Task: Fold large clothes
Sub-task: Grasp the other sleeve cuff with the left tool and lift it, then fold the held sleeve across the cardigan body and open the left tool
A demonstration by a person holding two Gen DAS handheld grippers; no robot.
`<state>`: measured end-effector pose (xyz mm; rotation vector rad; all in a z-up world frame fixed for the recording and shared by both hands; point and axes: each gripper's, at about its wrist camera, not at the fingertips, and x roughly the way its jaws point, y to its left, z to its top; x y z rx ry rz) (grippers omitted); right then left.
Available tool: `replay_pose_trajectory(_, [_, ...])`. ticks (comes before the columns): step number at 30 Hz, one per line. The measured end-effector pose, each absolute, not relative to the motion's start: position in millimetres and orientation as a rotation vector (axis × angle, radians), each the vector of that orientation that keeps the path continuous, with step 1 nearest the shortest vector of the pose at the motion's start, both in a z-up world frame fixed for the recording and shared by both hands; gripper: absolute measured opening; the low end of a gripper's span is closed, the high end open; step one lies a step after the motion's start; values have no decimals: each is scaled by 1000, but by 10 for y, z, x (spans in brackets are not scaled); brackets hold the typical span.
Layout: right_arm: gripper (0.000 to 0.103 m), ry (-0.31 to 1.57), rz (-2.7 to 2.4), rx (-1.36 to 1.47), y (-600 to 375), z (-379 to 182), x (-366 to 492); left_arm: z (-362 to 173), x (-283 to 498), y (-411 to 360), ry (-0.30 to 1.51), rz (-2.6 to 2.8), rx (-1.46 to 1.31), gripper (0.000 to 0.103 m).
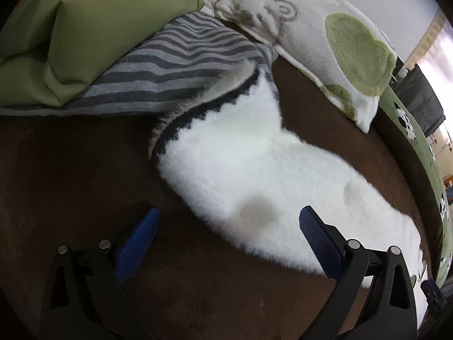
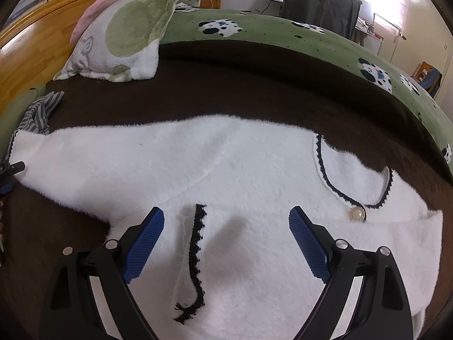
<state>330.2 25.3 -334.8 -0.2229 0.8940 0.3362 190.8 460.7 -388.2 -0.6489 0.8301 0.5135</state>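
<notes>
- Both jaws stand wide apart with nothing between the pads: the left gripper (image 1: 228, 221) hangs over the sleeve end, the right gripper (image 2: 226, 221) over the body of the white fluffy cardigan (image 2: 232, 170).
- Spread flat on the brown blanket (image 2: 226, 90), the cardigan has black trim (image 2: 198, 243) and a pearl button (image 2: 357, 214).
- Toward the bed's head edge lie a striped cloth (image 1: 181, 56), a green cushion (image 1: 85, 34) and a spotted pillow (image 2: 127, 34).

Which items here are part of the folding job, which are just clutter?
Job:
- white fluffy cardigan, spread flat on the brown blanket
- left gripper and right gripper, both open, holding nothing

Lying about:
- spotted pillow
- striped cloth
- green cloth
- green bedspread
</notes>
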Motion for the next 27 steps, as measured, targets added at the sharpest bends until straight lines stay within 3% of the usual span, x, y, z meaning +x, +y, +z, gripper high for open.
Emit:
replay_pose_trajectory(5, [89, 888, 336, -239, 224, -3328, 3317, -3901, 2117, 4695, 843, 505, -614, 95])
replay_pose_trajectory(7, [89, 890, 331, -238, 195, -3332, 3322, -3897, 2179, 4724, 848, 504, -606, 90])
replay_pose_trajectory(10, [89, 892, 324, -230, 153, -3339, 3312, -3878, 2225, 4768, 862, 533, -586, 68])
replay_pose_trajectory(11, [89, 893, 323, -227, 143, -3342, 3307, -3874, 2215, 4788, 865, 549, -587, 55])
replay_pose_trajectory(13, [89, 895, 323, -223, 125, -3350, 3286, -3881, 2175, 4850, 857, 563, -618, 44])
replay_pose_trajectory(15, [89, 895, 323, -226, 112, -3356, 3269, -3873, 2137, 4883, 850, 567, -630, 25])
replay_pose_trajectory(17, [89, 898, 321, -231, 94, -3366, 3250, -3834, 2141, 4839, 841, 539, -613, 13])
replay_pose_trajectory(27, [89, 910, 278, -207, -105, -3310, 3236, -3140, 2254, 4459, 766, 442, -451, 12])
